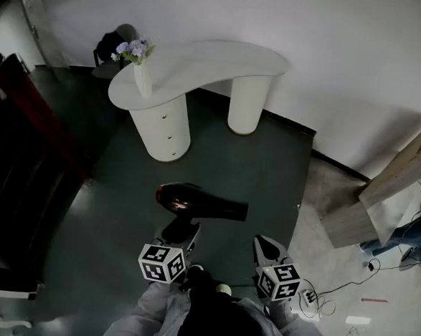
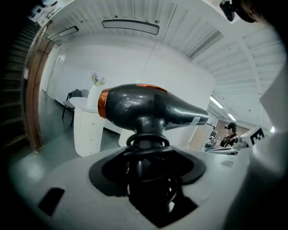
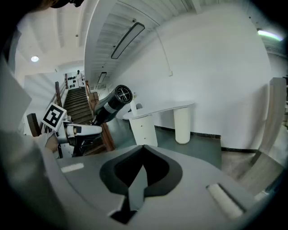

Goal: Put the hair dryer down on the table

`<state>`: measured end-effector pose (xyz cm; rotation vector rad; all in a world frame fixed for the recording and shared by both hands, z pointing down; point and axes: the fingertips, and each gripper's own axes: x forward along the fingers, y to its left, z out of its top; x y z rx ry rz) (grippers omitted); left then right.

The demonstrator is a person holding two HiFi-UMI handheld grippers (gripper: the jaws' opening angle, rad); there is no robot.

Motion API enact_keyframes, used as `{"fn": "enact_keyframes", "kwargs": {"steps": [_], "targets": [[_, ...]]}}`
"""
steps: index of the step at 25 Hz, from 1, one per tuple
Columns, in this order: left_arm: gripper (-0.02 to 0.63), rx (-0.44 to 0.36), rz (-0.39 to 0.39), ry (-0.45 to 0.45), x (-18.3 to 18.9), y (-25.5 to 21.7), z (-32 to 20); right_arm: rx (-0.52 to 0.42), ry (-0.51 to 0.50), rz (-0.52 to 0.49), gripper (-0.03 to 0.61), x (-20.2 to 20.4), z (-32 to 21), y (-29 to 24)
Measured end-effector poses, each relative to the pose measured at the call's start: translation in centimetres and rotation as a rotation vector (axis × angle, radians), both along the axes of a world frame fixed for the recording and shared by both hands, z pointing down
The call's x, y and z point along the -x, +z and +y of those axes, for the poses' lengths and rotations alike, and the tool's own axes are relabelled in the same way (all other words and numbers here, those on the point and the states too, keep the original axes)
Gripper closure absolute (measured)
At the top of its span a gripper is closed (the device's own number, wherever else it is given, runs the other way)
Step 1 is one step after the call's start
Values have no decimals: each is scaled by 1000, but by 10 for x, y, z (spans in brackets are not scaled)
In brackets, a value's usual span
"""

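Note:
A black hair dryer [image 1: 201, 202] with a copper ring at its rear hangs in the air over the dark green floor, well short of the white curved table [image 1: 203, 63]. My left gripper [image 1: 181, 230] is shut on its handle from below. In the left gripper view the hair dryer [image 2: 148, 108] stands upright, its handle and coiled cord sunk between the jaws of the left gripper [image 2: 146, 166]. My right gripper [image 1: 266, 248] hovers to the right, shut with nothing in it; the right gripper [image 3: 141, 166] shows its jaws meeting. The hair dryer [image 3: 112, 103] shows at that view's left.
A white vase of flowers [image 1: 136, 54] stands on the table's left end, with a dark chair [image 1: 107, 49] behind it. Wooden boards [image 1: 388, 190] lean at the right wall. A power strip with cables [image 1: 309, 298] lies on the floor by my right side.

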<state>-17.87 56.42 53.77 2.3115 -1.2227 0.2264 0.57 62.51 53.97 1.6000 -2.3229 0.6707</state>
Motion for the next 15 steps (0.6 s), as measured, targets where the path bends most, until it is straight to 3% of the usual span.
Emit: {"fn": "enact_keyframes", "kwargs": {"steps": [6, 15], "targets": [[347, 0, -3, -46, -2, -6, 44, -38, 45, -37, 568, -27, 34, -17], [347, -2, 5, -131, 1, 1, 83, -48, 17, -39, 568, -37, 64, -14]]}}
